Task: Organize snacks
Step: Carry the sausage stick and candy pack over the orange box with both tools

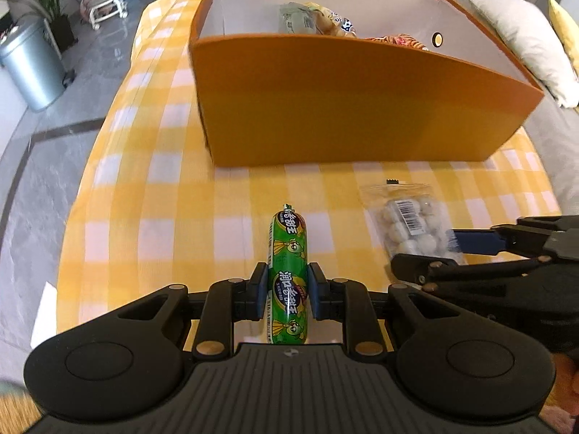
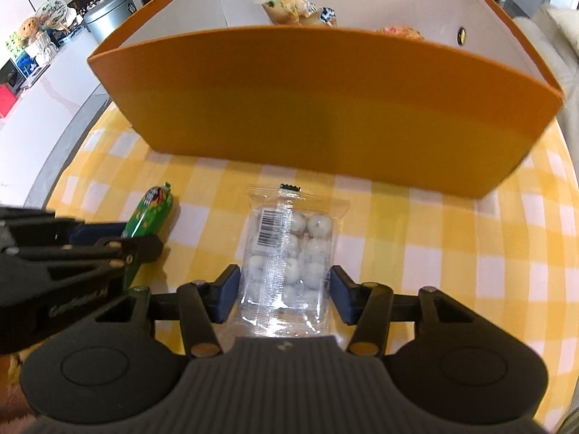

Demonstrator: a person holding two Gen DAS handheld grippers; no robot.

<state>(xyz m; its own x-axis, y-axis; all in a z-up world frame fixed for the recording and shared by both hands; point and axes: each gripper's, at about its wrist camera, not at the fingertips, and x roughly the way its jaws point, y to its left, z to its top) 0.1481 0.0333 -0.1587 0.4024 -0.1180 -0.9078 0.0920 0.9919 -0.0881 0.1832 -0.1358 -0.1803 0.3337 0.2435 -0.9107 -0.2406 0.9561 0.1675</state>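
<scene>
A green sausage stick [image 1: 287, 253] lies on the yellow checked cloth, and my left gripper [image 1: 287, 291] is shut on it, pads against both sides. The sausage also shows in the right wrist view [image 2: 150, 215]. A clear bag of white round candies [image 2: 289, 253] lies between the pads of my right gripper [image 2: 286, 294], which is open, with small gaps on both sides. The bag also shows in the left wrist view [image 1: 410, 226]. The orange box [image 1: 362, 108] stands behind both snacks and holds several snack packets [image 1: 315, 20].
The table with the yellow checked cloth [image 1: 152, 188] drops off to a grey floor at the left. A metal bin [image 1: 30, 61] and a plant stand on the floor. A cushion [image 1: 524, 36] lies right of the box. The box wall [image 2: 325, 108] is close ahead.
</scene>
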